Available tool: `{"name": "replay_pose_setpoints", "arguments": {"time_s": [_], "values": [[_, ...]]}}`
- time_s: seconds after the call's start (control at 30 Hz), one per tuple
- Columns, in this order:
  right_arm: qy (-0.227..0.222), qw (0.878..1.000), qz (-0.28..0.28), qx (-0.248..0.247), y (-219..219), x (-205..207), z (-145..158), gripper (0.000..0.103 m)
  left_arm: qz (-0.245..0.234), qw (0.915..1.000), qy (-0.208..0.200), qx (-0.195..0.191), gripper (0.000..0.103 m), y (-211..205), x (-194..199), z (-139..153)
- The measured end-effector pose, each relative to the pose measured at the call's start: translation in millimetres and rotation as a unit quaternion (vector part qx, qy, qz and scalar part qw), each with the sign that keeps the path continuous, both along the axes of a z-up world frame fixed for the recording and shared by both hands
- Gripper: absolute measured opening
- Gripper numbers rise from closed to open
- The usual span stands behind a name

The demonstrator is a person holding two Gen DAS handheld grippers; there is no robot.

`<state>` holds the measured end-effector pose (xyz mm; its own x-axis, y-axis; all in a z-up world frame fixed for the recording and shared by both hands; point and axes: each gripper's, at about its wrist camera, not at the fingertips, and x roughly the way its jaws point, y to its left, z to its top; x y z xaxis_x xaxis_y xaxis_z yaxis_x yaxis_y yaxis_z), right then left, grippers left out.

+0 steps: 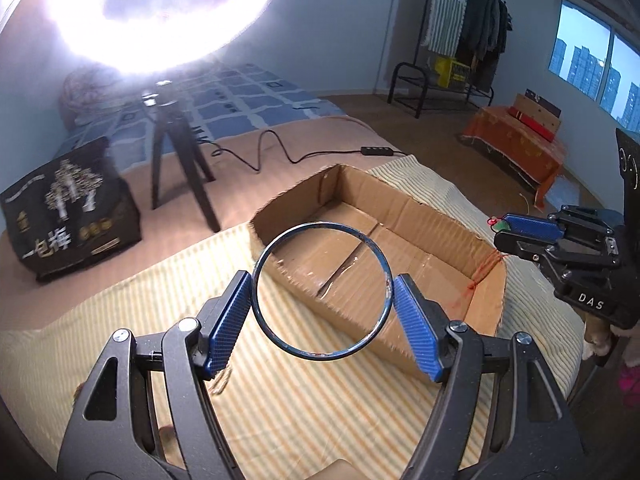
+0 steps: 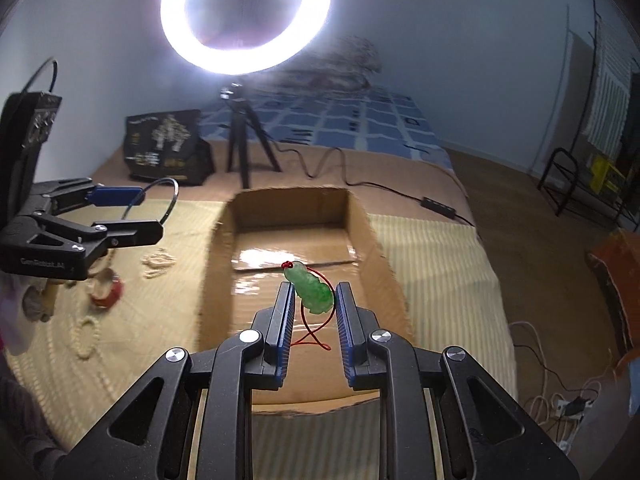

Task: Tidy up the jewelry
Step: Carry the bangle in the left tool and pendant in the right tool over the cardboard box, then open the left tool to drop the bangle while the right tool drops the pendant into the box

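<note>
in the left wrist view, the left gripper (image 1: 322, 294) sits at the lower centre of the frame with its blue pads clamped on a thin dark bangle (image 1: 321, 291), one pad against each side of the hoop. the bangle hangs in the air over the near wall of the open cardboard box (image 1: 448, 216), which fills the middle of the frame on a striped mat (image 1: 280, 400). at the right edge the right gripper (image 1: 505, 232) reaches in above the box's right wall, a bit of green and red showing at its tips.

in the right wrist view, the right gripper (image 2: 313, 300) is at the lower centre, its jaws grasping a green jade pendant (image 2: 312, 289) whose red cord (image 2: 314, 332) loops down between the fingers. it hovers above the box (image 2: 218, 280) floor, which looks bare and glossy with tape. at the left of the frame the left gripper (image 2: 150, 214) holds the bangle (image 2: 158, 200) above the mat (image 2: 436, 272), where a red bangle (image 2: 106, 290) and two pale bead strings (image 2: 158, 262) lie.

the step in hand appears to be dropping both pieces into the box. to do it well, i would lower each piece close to the floor before letting go, set them apart, keep the bangle flat so it does not roll, and let the cord settle inside the walls, not draped over an edge.
</note>
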<state>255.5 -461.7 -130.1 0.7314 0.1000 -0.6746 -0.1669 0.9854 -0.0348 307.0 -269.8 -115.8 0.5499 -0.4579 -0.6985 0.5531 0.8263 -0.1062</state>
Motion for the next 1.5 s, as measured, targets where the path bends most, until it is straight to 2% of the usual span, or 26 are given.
{"name": "replay_pose_setpoints", "arguments": {"time_s": [0.33,0.8,0.87,0.93,0.97,1.5], "values": [[0.025,0.999,-0.021,0.01,-23.7,14.2,-24.2,0.019,-0.004,0.9996,0.025,0.013,0.074,-38.3,23.8,-24.4],[0.036,0.999,-0.023,0.017,-26.4,16.8,-34.3,0.019,-0.006,0.9986,0.048,0.024,0.075,-54.1,31.0,-39.0],[0.037,0.999,-0.027,0.017,-26.6,17.4,-35.0,0.028,-0.004,0.9984,0.052,0.023,0.081,-53.8,32.1,-38.9],[0.035,0.999,-0.034,0.016,-26.7,16.0,-34.6,0.06,-0.003,0.9984,0.052,0.022,0.082,-53.9,32.7,-38.5],[0.029,0.999,-0.037,0.013,-26.2,13.8,-33.4,0.064,-0.003,0.9984,0.051,0.023,0.082,-53.6,32.2,-38.2],[0.017,0.999,-0.034,-0.004,-11.1,-1.0,-16.2,0.065,0.001,0.9995,0.02,0.025,0.082,-37.0,11.1,-9.4]]}}
